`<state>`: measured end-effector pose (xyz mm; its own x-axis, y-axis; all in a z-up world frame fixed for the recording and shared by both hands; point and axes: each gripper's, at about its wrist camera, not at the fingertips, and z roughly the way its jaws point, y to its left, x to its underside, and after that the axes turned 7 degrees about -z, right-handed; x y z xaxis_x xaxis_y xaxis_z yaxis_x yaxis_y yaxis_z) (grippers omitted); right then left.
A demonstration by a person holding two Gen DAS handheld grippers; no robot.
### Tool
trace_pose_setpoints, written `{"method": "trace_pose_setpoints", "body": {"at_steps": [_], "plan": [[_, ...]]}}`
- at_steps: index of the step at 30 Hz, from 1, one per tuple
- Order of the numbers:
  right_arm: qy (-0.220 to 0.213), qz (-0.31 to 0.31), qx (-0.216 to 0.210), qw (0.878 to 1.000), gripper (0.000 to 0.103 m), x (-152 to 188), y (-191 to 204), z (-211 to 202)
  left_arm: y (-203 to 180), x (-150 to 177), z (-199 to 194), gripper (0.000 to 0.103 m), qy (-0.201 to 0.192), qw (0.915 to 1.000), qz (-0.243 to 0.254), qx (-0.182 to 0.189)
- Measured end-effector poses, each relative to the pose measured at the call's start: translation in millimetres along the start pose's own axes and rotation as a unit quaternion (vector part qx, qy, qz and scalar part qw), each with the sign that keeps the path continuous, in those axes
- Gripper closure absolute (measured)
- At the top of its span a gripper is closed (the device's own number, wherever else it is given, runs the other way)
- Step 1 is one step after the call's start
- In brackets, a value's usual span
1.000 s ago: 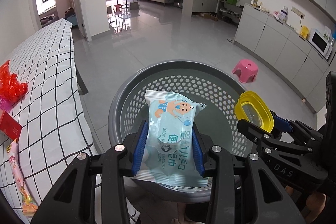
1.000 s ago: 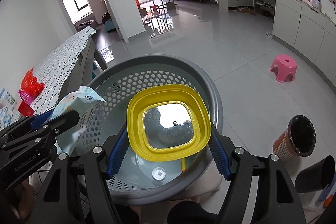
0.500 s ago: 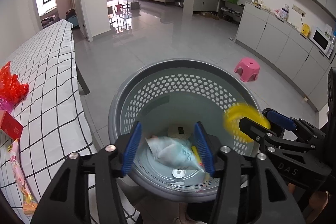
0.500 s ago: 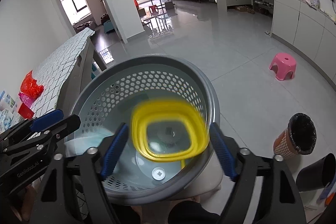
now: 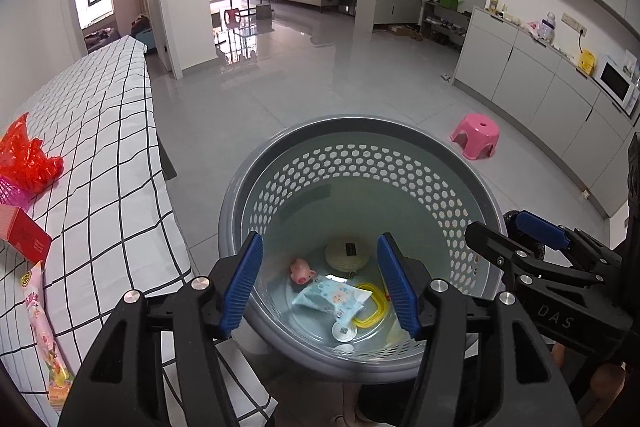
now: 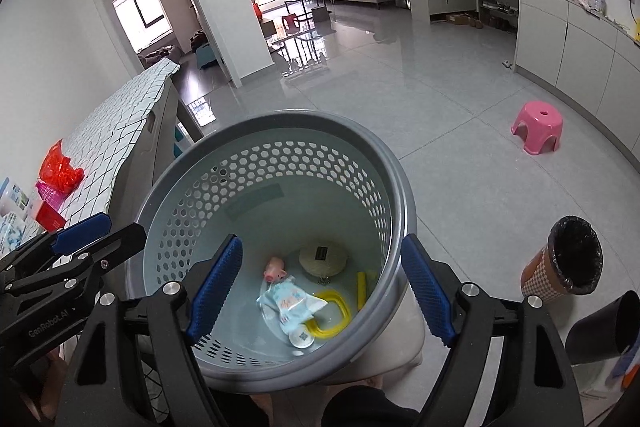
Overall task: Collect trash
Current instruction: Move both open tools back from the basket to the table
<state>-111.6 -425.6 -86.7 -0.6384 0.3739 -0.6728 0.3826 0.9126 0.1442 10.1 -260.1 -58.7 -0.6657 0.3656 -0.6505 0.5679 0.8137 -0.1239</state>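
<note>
Round grey plastic basket [image 5: 486,195], wall perforated with hexagonal holes. On its smooth floor: crinkled blue wipes packet [image 5: 330,297] overlapping yellow rectangular lid ring [image 5: 376,309]. Left gripper [image 5: 320,279], jaws just opened, and right gripper [image 6: 320,287] both released, empty above it.

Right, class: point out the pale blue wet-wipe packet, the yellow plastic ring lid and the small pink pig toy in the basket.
Pale blue wet-wipe packet [image 5: 330,301]: left wrist view, printed middle.
Yellow plastic ring lid [image 6: 340,315]: right wrist view, right-hand rim.
Small pink pig toy [image 6: 275,269]: right wrist view, body.
</note>
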Motion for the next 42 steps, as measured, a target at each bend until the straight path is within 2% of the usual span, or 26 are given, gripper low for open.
{"method": "trace_pose_setpoints", "body": {"at_steps": [19, 23, 31, 42], "plan": [[-0.007, -0.006, -0.007, 1.0, 0.025, 1, 6, -3, 10, 3, -12, 0.037, -0.01, 0.9999, -0.005, -0.005], [-0.009, -0.01, -0.012, 1.0, 0.025, 2, 8, -5, 15, 2, -20, 0.036, -0.017, 0.9998, -0.01, -0.009], [-0.026, -0.004, -0.034, 0.999, 0.023, 0, 16, -12, 28, 2, -46, 0.028, -0.041, 0.9987, -0.024, -0.021], [-0.044, -0.016, -0.061, 0.997, 0.023, -3, 45, -19, 51, 6, -72, 0.024, -0.06, 0.9966, -0.039, -0.04]]}}
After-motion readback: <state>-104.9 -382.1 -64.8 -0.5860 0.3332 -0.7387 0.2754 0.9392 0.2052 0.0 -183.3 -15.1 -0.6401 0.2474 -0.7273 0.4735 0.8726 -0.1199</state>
